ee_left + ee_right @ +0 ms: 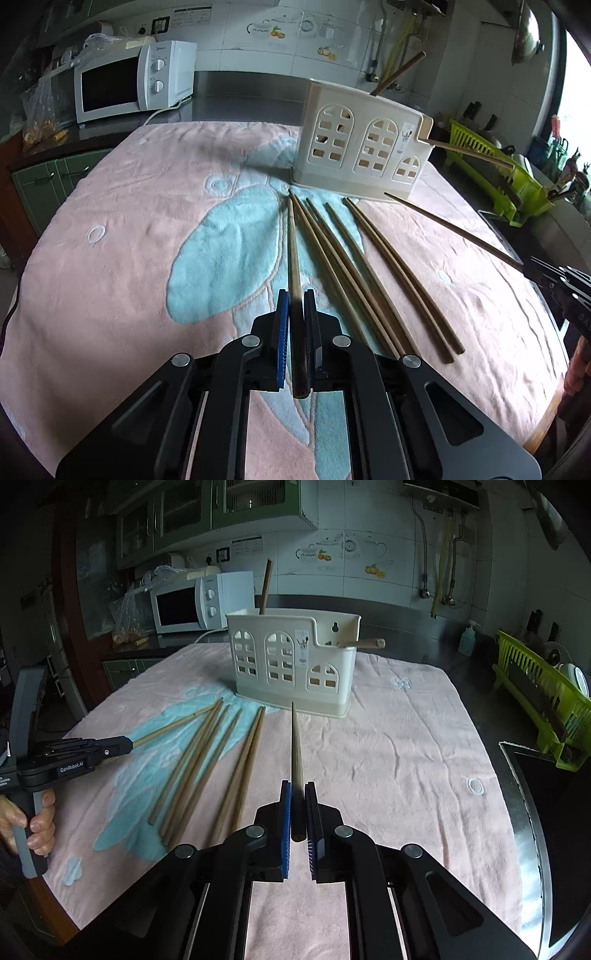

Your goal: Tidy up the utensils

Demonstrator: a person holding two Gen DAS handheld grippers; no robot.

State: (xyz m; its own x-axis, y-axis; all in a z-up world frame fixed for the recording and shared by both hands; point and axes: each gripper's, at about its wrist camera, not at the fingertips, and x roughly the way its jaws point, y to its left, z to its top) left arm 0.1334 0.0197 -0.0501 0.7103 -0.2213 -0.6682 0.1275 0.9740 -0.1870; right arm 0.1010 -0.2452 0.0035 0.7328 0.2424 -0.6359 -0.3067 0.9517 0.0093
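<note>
While both my hands are loaded:
Left gripper (297,295): pinched tight on one chopstick (293,243), tip toward 12 o'clock.
Right gripper (297,786): clamped on another chopstick (295,738).
Loose chopsticks (207,764): on pink towel (406,760).
Utensil holder (291,661): at 12 o'clock, upright.

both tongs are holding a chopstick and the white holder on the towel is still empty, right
Not quite. The left tongs and right tongs each hold a wooden chopstick, but the white plastic holder already has two chopsticks inside, shown in the right wrist view.
</note>
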